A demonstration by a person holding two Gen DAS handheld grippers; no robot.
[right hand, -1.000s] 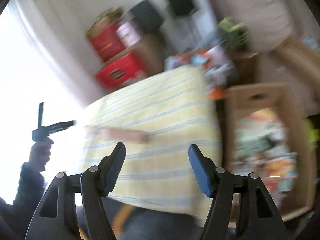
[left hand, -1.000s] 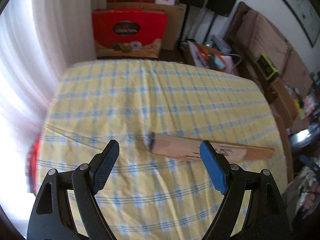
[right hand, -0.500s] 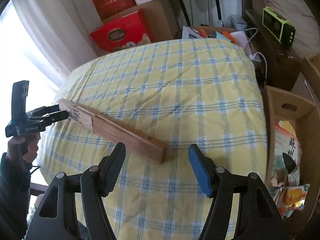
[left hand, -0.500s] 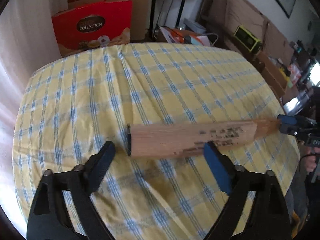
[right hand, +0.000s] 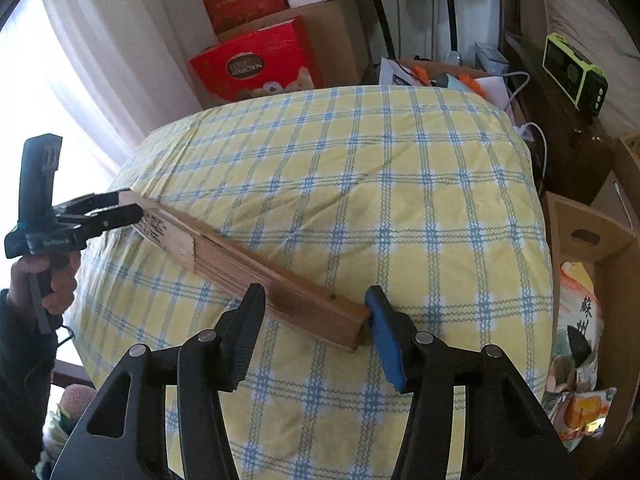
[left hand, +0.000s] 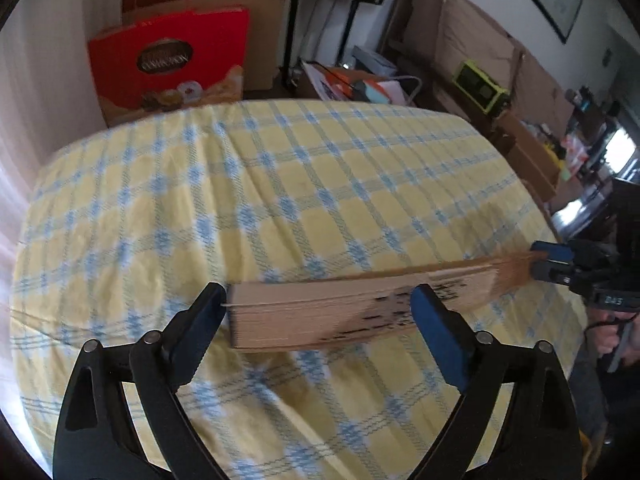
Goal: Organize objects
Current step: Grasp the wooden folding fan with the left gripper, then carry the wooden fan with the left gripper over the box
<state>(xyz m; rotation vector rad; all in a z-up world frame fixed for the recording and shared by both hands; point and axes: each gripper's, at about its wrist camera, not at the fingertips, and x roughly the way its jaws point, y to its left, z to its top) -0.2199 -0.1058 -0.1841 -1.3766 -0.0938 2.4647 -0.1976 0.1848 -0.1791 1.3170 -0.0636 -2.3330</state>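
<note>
While the left gripper (left hand: 318, 306) stands wide apart, its jaws having just been opening, the broad, printed end of a folded wooden fan (left hand: 304, 320) lies in the gap. The left finger sits just beside the fan's end face, the right finger stands in front of its flank, and no pad visibly presses on it.

The right gripper (right hand: 314, 314) stands at the opposite, riveted end. Its jaws have just been closing, and that end lies between them. The blue pad appears to touch the end corner, but whether both pads bear on the wood cannot be told.

The fan rests on the checked cloth of the bench (left hand: 280, 200), near the person's side. Its long axis runs from one gripper straight to the other, so each hand is nearest to its own end and neither reaches the middle.

Seen from either wrist, the fan crosses the jaw gap at a slant rather than along the fingers. The coming move therefore probably turns on this alignment: a grip across the slats at both ends, kept level.

Behind the bench stands a red gift box (left hand: 172, 68).
</note>
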